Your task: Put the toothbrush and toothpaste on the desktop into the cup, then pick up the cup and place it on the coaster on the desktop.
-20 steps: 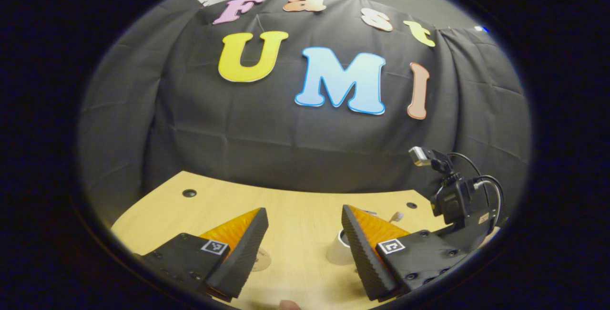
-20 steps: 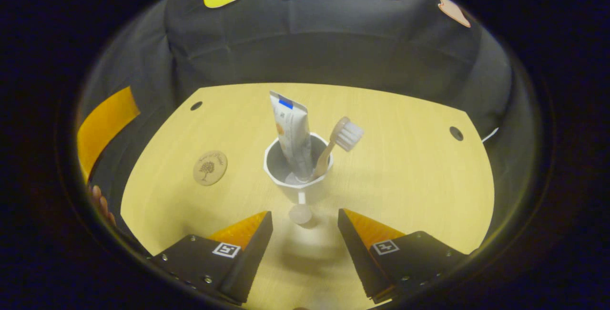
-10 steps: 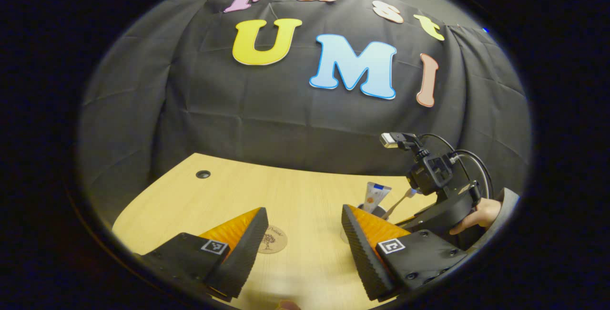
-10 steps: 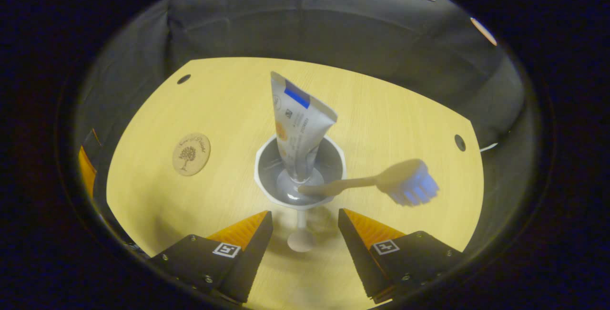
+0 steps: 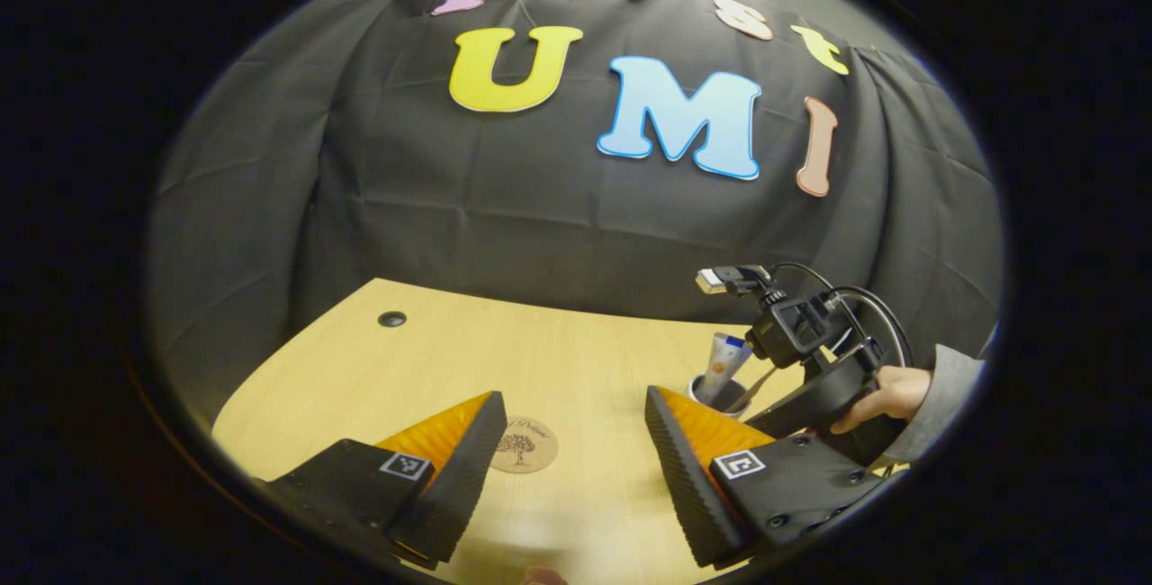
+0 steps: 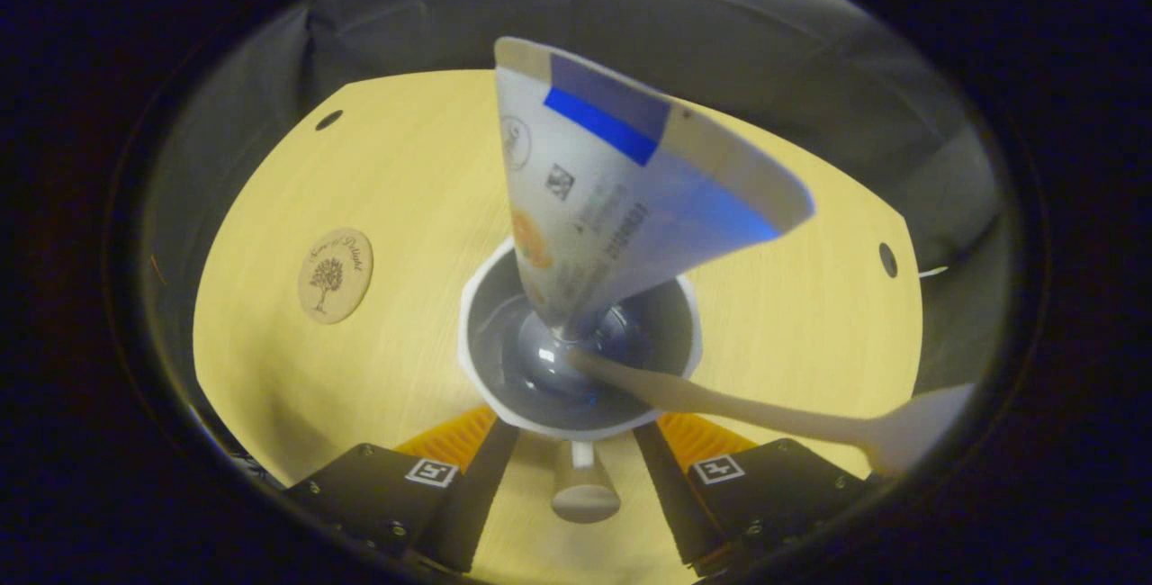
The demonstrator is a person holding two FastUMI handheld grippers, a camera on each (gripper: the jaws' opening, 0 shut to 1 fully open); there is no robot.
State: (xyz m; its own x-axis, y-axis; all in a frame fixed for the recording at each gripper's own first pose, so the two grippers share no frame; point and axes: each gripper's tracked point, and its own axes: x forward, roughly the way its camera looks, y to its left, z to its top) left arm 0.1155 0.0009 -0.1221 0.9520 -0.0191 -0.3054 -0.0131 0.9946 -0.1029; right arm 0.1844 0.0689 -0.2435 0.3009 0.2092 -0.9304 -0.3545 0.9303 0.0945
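A white cup [image 6: 470, 344] stands on the wooden table, seen from above in the right gripper view. A toothpaste tube [image 6: 621, 198] stands in it cap down, and a toothbrush [image 6: 720, 405] leans out to the lower right. My right gripper [image 6: 576, 430] is open just above the cup, with the near rim and the cup's handle [image 6: 583, 486] between its fingers. The round wooden coaster [image 6: 335, 274] lies to the cup's left. In the left gripper view my left gripper [image 5: 573, 400] is open and holds nothing. Beyond it lie the coaster [image 5: 524, 445] and the cup [image 5: 720, 394].
A hand [image 5: 886, 391] in a grey sleeve holds the right gripper over the cup. The table [image 5: 576, 342] has small dark holes [image 5: 391, 319] near its far corners. The black cloth wall hangs right behind the table's far edge.
The right gripper has come down and forward over the cup, which now reaches between its fingers. The toothbrush has swung to the lower right of that view. The left gripper view has shifted a little.
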